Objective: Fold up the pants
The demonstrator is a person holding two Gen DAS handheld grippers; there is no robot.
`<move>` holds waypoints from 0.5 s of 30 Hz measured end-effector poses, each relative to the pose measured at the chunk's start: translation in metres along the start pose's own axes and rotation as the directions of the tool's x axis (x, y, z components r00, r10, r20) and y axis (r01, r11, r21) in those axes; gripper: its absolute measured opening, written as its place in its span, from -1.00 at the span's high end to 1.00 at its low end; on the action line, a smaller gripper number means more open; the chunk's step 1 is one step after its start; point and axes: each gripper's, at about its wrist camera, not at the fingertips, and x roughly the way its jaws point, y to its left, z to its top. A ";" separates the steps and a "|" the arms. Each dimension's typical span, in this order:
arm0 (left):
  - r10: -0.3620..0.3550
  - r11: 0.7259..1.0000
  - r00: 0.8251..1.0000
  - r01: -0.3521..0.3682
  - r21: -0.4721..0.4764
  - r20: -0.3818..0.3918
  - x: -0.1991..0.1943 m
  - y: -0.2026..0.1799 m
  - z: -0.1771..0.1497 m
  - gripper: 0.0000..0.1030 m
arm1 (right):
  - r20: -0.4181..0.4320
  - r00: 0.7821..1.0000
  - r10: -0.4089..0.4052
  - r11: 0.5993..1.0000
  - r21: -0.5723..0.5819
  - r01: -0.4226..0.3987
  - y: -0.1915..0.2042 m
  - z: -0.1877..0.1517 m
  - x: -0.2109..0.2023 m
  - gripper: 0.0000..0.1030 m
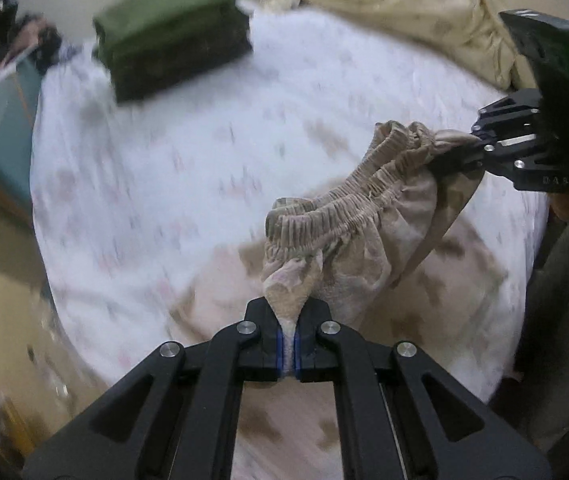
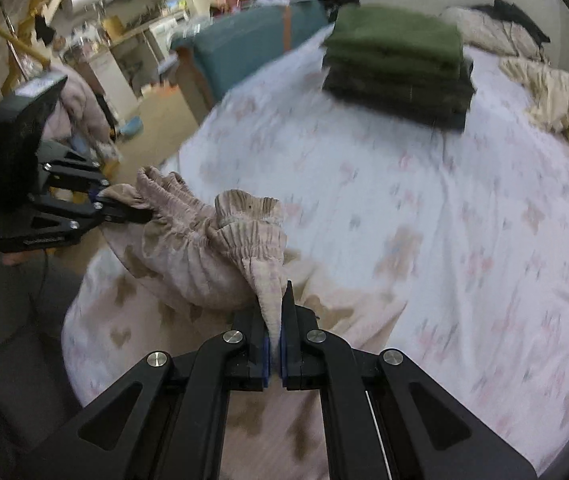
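Observation:
Light beige patterned pants (image 1: 348,236) with a gathered elastic waistband hang in the air above the bed, held by the waistband at both ends. My left gripper (image 1: 289,320) is shut on one end of the waistband. My right gripper (image 1: 468,152) is shut on the other end, up and to the right in the left wrist view. In the right wrist view, my right gripper (image 2: 274,320) pinches the pants (image 2: 204,248) and my left gripper (image 2: 124,210) holds the far end at left. The legs trail down below, blurred.
A bed with a white floral sheet (image 1: 188,168) lies under the pants. A stack of folded green and dark clothes (image 2: 396,64) sits at its far side. A cream quilt (image 2: 556,96) is bunched at right. A teal box (image 2: 252,48) and cluttered shelves stand beyond.

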 end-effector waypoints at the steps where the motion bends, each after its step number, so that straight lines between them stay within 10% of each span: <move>1: 0.008 1.000 1.000 -0.008 -0.008 -0.030 0.004 -0.004 -0.009 0.96 | -0.013 1.000 0.021 1.000 0.012 -0.020 0.005 -0.010 0.004 0.94; 7: -0.024 0.997 0.986 0.012 -0.074 -0.167 0.030 -0.016 -0.044 0.84 | -0.164 0.984 0.066 0.991 0.129 -0.045 0.011 -0.065 0.034 0.68; 12: -0.038 0.995 0.976 0.016 -0.103 -0.214 0.023 -0.016 -0.058 0.01 | -0.199 0.978 0.066 0.994 0.095 -0.048 0.019 -0.072 0.019 0.43; 15: -0.039 0.976 0.994 0.015 -0.218 -0.102 0.001 0.005 -0.057 -0.32 | -0.092 0.988 0.122 0.977 0.189 -0.103 0.005 -0.067 -0.003 -0.24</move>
